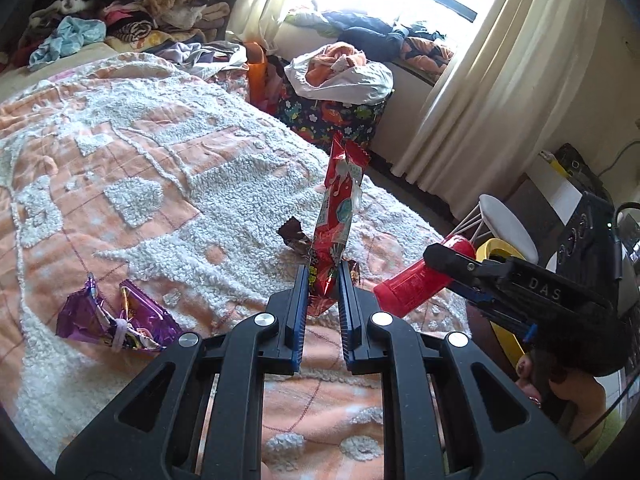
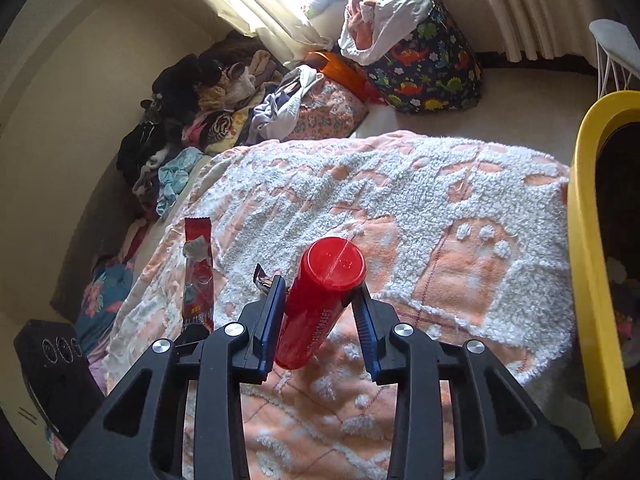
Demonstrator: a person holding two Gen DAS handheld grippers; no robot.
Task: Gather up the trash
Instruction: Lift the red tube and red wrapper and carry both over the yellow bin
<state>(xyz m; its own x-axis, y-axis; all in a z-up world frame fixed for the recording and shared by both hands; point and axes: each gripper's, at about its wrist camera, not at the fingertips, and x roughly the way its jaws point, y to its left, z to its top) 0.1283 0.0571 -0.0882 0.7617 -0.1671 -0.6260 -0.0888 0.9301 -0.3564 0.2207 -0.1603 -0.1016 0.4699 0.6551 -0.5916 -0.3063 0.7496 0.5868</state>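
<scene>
My left gripper (image 1: pixel 324 276) is shut on the lower end of a long red snack wrapper (image 1: pixel 338 208), which stands upright above the orange and white bedspread (image 1: pixel 140 160). A red cylindrical tube (image 2: pixel 316 304) sits between the pads of my right gripper (image 2: pixel 320 292), which is shut on it and holds it tilted above the bed. The left wrist view shows that tube (image 1: pixel 408 288) at the right. A crumpled purple wrapper (image 1: pixel 116 320) lies on the bed at the lower left. A small brown wrapper (image 1: pixel 294 236) lies just behind the red one. A yellow-rimmed bin (image 2: pixel 588 280) stands beside the bed.
A dinosaur-print bag (image 1: pixel 332 112) stuffed with clothes stands on the floor past the bed. Piled clothes (image 1: pixel 120 20) cover the bed's far end. A white stool (image 1: pixel 504 220) and curtains (image 1: pixel 472 100) are at the right. A black speaker (image 2: pixel 56 368) sits low left in the right wrist view.
</scene>
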